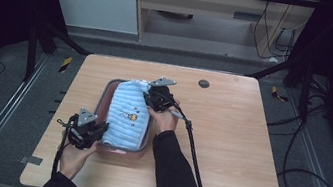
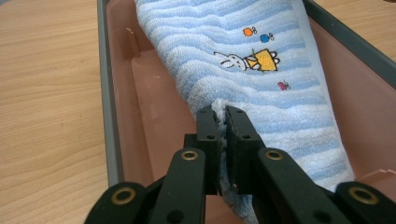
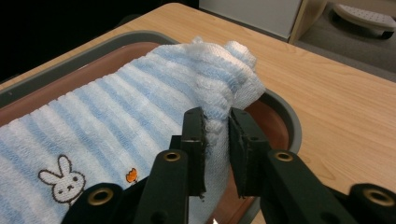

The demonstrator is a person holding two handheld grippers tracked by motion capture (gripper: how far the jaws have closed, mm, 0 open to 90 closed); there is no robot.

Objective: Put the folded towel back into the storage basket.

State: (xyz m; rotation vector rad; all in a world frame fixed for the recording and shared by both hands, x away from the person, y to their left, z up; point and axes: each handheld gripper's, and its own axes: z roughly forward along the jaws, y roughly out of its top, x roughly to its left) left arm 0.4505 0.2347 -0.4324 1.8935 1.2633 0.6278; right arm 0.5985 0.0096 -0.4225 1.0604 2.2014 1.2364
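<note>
Both grippers are clamped on the blue striped towel (image 1: 126,116). The left gripper (image 1: 98,128), at lower centre-left of the high view, has its jaws pressed together on a fold at the towel's near edge. The right gripper (image 1: 149,97), just above centre, pinches the bunched far corner, with a little cloth showing between its jaws.

That towel lies lengthwise in a tray (image 1: 109,89) with a grey rim and a reddish-brown floor. It covers most of the tray, and a bare strip of floor shows along the left of the left gripper view. The far corner rises above the rim, fluffed and crumpled. Pale and deeper blue bands run across the towel, and a small white rabbit (image 2: 231,60) beside a yellow patch, with tiny orange and blue dots nearby, is stitched near its middle.

Around the tray the wooden table (image 1: 234,134) lies open, widest toward the right of the frame. A dark round disc (image 1: 203,83) sits near the upper edge.
</note>
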